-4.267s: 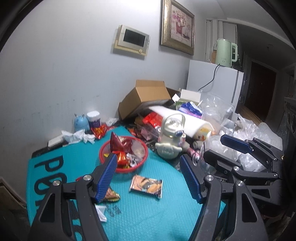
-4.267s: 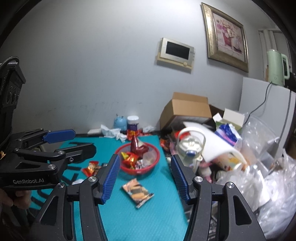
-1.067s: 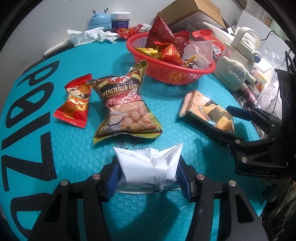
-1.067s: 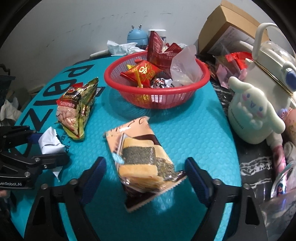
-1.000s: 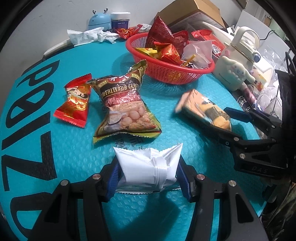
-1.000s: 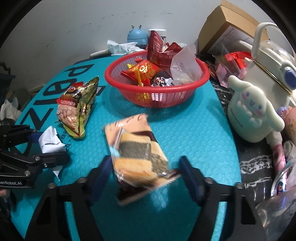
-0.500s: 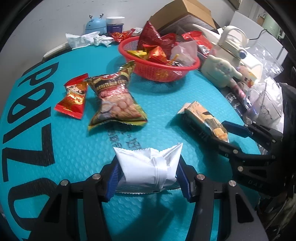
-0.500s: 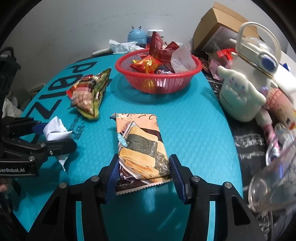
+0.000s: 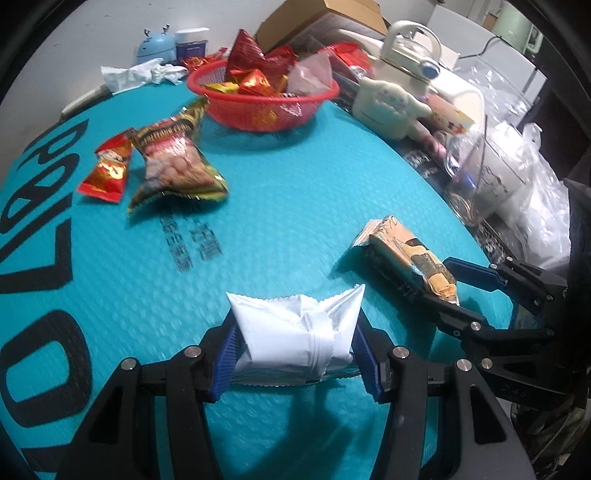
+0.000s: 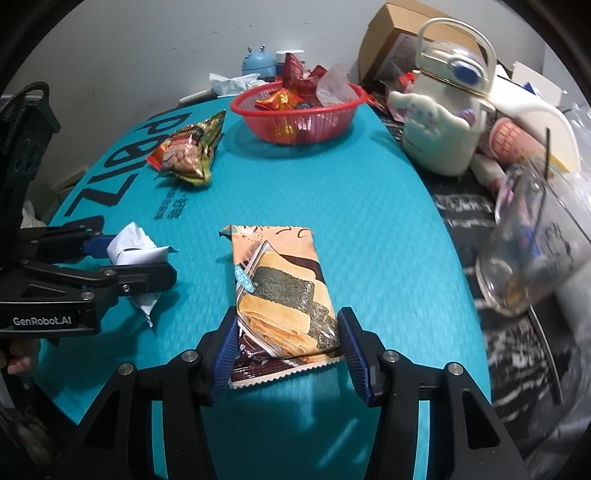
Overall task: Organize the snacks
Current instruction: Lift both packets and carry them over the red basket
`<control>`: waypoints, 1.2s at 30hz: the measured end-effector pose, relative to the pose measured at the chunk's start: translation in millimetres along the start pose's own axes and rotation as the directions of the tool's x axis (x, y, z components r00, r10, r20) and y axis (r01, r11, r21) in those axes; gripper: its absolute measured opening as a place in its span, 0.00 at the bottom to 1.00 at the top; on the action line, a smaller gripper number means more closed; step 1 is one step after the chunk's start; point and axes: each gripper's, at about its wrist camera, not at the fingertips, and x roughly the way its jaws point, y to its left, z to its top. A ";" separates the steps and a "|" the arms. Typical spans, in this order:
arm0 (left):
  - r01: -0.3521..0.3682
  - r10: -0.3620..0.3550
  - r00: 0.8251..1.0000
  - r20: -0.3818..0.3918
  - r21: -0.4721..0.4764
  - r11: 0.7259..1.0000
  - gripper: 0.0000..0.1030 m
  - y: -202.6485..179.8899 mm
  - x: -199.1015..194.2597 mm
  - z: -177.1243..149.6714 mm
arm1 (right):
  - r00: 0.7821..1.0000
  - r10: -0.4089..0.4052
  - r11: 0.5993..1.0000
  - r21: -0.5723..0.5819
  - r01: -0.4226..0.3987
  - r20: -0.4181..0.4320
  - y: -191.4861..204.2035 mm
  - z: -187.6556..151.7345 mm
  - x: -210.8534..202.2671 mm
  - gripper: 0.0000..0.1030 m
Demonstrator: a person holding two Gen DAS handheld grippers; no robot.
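Observation:
My left gripper (image 9: 294,354) is shut on a crumpled white snack packet (image 9: 295,328), whose shadow falls on the teal mat (image 9: 258,221) below. In the right wrist view that gripper (image 10: 122,258) and its white packet (image 10: 129,243) sit at the left. My right gripper (image 10: 287,332) is shut on the near end of a seaweed cracker packet (image 10: 280,280); the left wrist view shows the right gripper (image 9: 443,286) and this packet (image 9: 402,247) at the right. A red basket (image 9: 258,118) (image 10: 295,129) full of snacks stands at the mat's far side. A peanut packet (image 9: 173,162) (image 10: 188,155) and a small red packet (image 9: 109,170) lie loose on the mat.
A cream character kettle (image 10: 439,136) stands right of the basket, with a clear glass jar (image 10: 532,251) nearer along the mat's right edge. A cardboard box (image 10: 391,33), crumpled tissue (image 9: 140,72) and a blue figure (image 9: 155,48) crowd the back by the wall.
My right gripper has shut on the seaweed cracker packet it straddled a second ago. Both grippers have drawn back from the basket, each with its packet.

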 end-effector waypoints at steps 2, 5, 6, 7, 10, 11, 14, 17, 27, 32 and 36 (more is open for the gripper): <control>0.003 -0.003 1.000 -0.011 0.003 1.000 0.53 -2.5 0.8 -4.8 | 1.000 0.002 1.000 0.010 -0.002 -0.008 1.9 -5.8 -3.6 0.51; 0.003 -0.003 1.000 -0.018 0.002 1.000 0.53 -2.7 1.3 -8.2 | 1.000 0.009 1.000 0.005 -0.009 -0.019 5.3 -11.3 -8.0 0.51; 0.001 -0.001 1.000 -0.019 0.001 1.000 0.53 -2.1 1.5 -9.4 | 1.000 0.013 1.000 0.001 -0.013 -0.021 6.8 -11.8 -8.5 0.51; -0.001 0.001 1.000 -0.020 0.000 1.000 0.53 -1.7 1.7 -10.0 | 1.000 0.015 1.000 -0.002 -0.015 -0.022 8.1 -12.3 -8.6 0.52; -0.001 0.001 1.000 -0.019 -0.007 1.000 0.53 0.1 1.8 -10.7 | 1.000 0.020 1.000 -0.011 -0.020 -0.025 10.8 -10.1 -6.2 0.61; -0.003 0.002 1.000 -0.017 -0.008 1.000 0.53 0.7 1.5 -11.0 | 1.000 0.021 1.000 -0.017 -0.022 -0.023 11.2 -9.4 -5.7 0.65; -0.013 0.013 1.000 -0.015 -0.009 1.000 0.53 2.1 1.8 -11.0 | 1.000 0.012 0.999 -0.041 -0.013 -0.017 12.7 -6.0 -2.8 0.72; -0.022 0.022 1.000 -0.013 -0.010 1.000 0.53 1.7 2.3 -11.0 | 1.000 0.011 0.997 -0.074 -0.012 -0.018 15.0 -1.8 2.3 0.73; -0.037 0.037 0.999 -0.008 -0.014 0.999 0.53 4.7 2.5 -11.5 | 0.999 0.014 0.995 -0.103 -0.019 -0.048 20.6 0.1 19.8 0.68; -0.033 0.033 0.999 -0.006 -0.013 0.999 0.53 3.4 2.6 -10.2 | 0.999 0.019 0.995 -0.093 -0.022 -0.028 20.0 -0.3 15.4 0.51; -0.030 0.030 1.000 0.002 -0.013 0.999 0.53 2.5 -1.9 -10.3 | 1.000 0.028 0.997 -0.070 -0.029 -0.014 17.1 -2.6 10.4 0.51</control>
